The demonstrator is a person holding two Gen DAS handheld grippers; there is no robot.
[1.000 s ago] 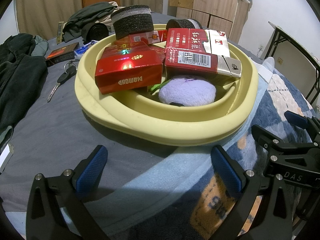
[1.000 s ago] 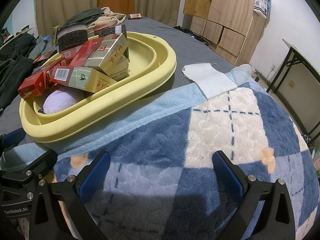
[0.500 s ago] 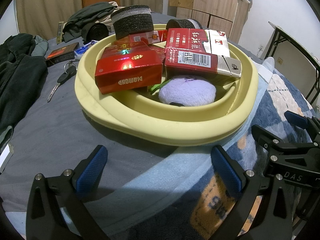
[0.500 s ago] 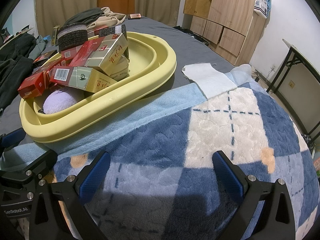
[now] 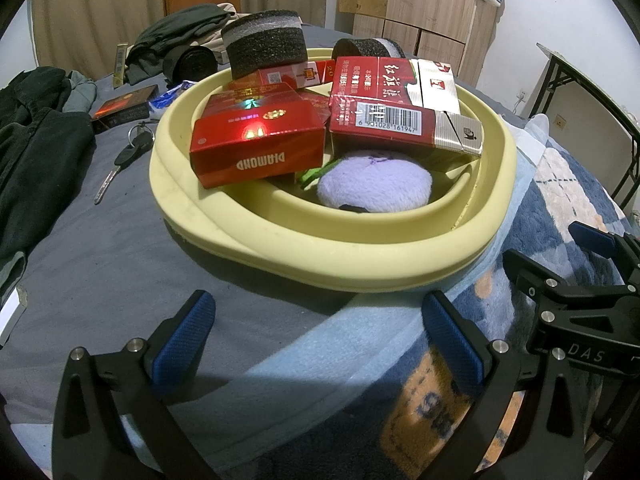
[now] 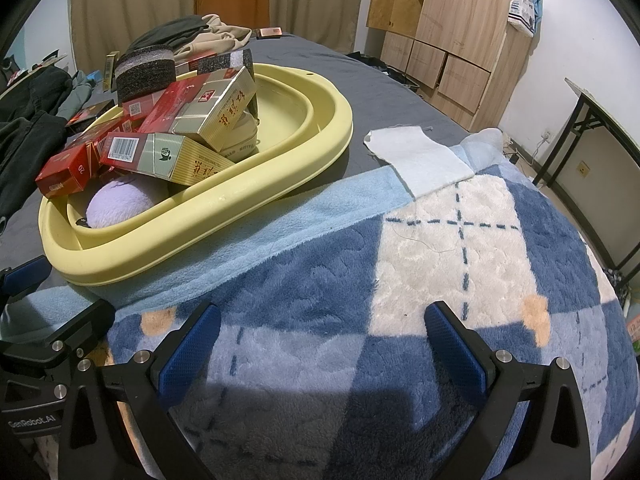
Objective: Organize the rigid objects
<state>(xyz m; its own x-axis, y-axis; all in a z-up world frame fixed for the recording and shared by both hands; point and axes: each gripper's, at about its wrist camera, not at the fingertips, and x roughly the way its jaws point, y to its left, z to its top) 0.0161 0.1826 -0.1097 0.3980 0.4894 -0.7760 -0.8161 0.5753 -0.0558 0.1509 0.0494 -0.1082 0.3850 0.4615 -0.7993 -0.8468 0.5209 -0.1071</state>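
Note:
A pale yellow oval basin (image 5: pixel 344 252) (image 6: pixel 224 208) rests on the bed. It holds a red DIAMOND box (image 5: pixel 256 140), a red and silver cigarette carton (image 5: pixel 404 112) (image 6: pixel 160 156), a gold carton (image 6: pixel 220 112), a lilac plush ball (image 5: pixel 376 188) (image 6: pixel 120 204) and black foam rolls (image 5: pixel 264 44) (image 6: pixel 146 72). My left gripper (image 5: pixel 320 336) hovers open just short of the basin's near rim, holding nothing. Over the blue checked blanket, right of the basin, my right gripper (image 6: pixel 320 344) is open and holds nothing.
A key (image 5: pixel 124 160), a dark red box (image 5: pixel 124 108) and dark clothes (image 5: pixel 36 152) lie left of the basin on the grey sheet. A white cloth (image 6: pixel 416 156) lies at the blanket's (image 6: pixel 440 248) far edge. Wooden cabinets (image 6: pixel 452 20) and a folding table (image 6: pixel 600 120) stand beyond the bed.

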